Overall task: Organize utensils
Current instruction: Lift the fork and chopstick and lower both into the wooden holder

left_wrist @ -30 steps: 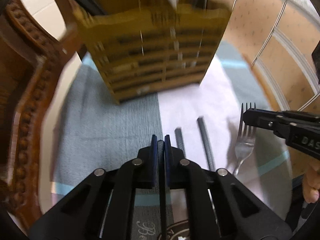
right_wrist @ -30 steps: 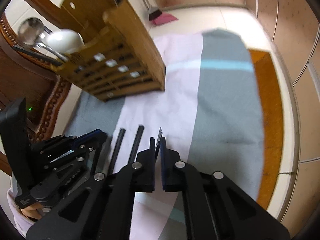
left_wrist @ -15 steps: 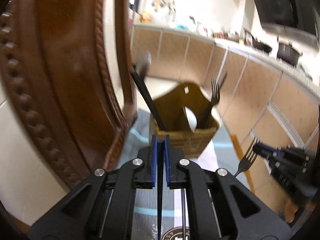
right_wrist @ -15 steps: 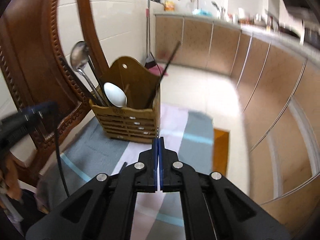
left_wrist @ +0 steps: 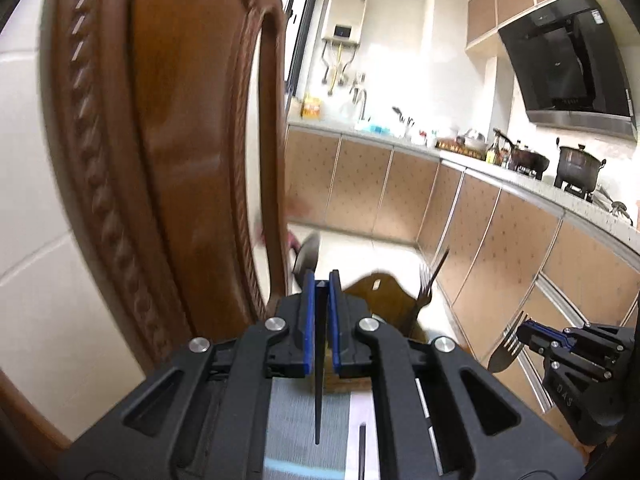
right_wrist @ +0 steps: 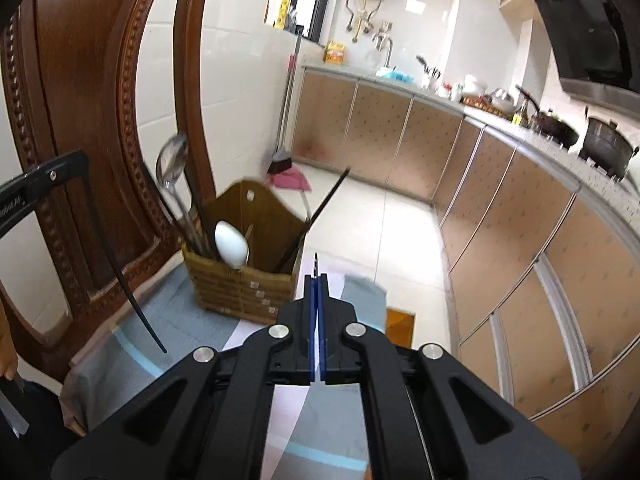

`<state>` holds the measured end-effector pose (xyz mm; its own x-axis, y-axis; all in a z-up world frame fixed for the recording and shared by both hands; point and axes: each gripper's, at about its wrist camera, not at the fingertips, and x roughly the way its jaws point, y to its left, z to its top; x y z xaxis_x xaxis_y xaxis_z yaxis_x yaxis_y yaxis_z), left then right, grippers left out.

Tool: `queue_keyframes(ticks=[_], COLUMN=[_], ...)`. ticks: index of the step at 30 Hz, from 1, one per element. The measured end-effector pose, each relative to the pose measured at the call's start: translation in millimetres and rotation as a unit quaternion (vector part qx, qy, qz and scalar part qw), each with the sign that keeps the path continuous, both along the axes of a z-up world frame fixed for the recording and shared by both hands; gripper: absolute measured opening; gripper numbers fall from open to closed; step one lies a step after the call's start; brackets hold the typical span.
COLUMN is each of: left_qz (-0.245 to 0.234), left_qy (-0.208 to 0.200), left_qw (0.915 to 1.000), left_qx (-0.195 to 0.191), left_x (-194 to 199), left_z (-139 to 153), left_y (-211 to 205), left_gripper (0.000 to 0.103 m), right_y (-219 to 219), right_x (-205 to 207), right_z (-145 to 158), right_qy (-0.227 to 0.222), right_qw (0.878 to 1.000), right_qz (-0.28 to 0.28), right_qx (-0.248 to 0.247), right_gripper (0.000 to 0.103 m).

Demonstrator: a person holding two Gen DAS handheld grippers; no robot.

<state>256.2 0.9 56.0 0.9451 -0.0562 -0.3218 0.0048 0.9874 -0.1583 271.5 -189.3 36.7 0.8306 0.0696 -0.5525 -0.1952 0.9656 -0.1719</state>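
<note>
My left gripper point(left_wrist: 320, 280) is shut on a black chopstick point(left_wrist: 318, 392) that hangs point down over the cloth; it also shows in the right wrist view point(right_wrist: 132, 296). My right gripper point(right_wrist: 316, 280) is shut on a metal fork, edge-on here point(right_wrist: 316, 264); in the left wrist view the fork point(left_wrist: 506, 346) sticks out of that gripper at the right. Both are lifted above the seat. The wooden utensil holder point(right_wrist: 244, 280) stands ahead with spoons point(right_wrist: 230, 244), a ladle and a chopstick in it.
A carved wooden chair back point(right_wrist: 80, 120) rises at the left, close to my left gripper. A grey, white and blue cloth point(right_wrist: 160, 344) covers the seat. One more black chopstick point(left_wrist: 362, 452) lies on the cloth. Kitchen cabinets point(right_wrist: 520, 240) run along the right.
Both grippers have lifted off the cloth and tilted up, each carrying its utensil. The view went from the cloth and holder close below to the kitchen ahead.
</note>
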Motion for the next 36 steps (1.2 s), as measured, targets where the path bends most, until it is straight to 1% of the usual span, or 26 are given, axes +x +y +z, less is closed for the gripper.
queue_keyframes(ticks=[4,9,11,13,15,18,22,26,31,35,36], left_qz=[0.000,0.002,0.001,0.002,0.003,0.004,0.004,0.000,-0.003,-0.007,-0.010], left_qy=[-0.045,-0.084,-0.096,-0.106,-0.106,-0.091,-0.073,-0.055,-0.027,-0.011,-0.009], left_qw=[0.9990,0.9964,0.9954,0.9944,0.9943,0.9958,0.9972,0.9984,0.9995,0.9998,0.9998], left_qx=[0.004,-0.001,-0.002,0.003,0.009,0.008,0.014,0.015,0.015,0.015,0.013], left_x=[7,24,33,48,57,79,95,106,113,111,109], left_z=[38,74,80,79,74,54,31,9,-15,-23,-23], left_y=[-2,-7,-9,-16,-18,-25,-28,-28,-27,-24,-23], left_gripper=[0.007,0.007,0.007,0.007,0.007,0.007,0.007,0.007,0.007,0.007,0.015], right_y=[3,6,6,7,9,13,15,14,17,21,21], right_x=[5,19,27,37,47,66,89,105,112,112,110], right_z=[30,70,81,85,83,67,37,14,-10,-22,-24], right_qy=[-0.032,-0.074,-0.089,-0.100,-0.104,-0.100,-0.068,-0.046,-0.022,-0.007,-0.004], right_qw=[0.999,0.997,0.996,0.994,0.994,0.994,0.996,0.998,0.999,0.999,0.999], right_qz=[-0.006,-0.017,-0.023,-0.027,-0.033,-0.041,-0.047,-0.049,-0.040,-0.033,-0.035], right_qx=[-0.008,0.000,0.007,0.013,0.012,0.006,0.013,0.017,0.021,0.012,0.009], right_gripper=[0.002,0.002,0.002,0.002,0.002,0.002,0.002,0.002,0.002,0.002,0.003])
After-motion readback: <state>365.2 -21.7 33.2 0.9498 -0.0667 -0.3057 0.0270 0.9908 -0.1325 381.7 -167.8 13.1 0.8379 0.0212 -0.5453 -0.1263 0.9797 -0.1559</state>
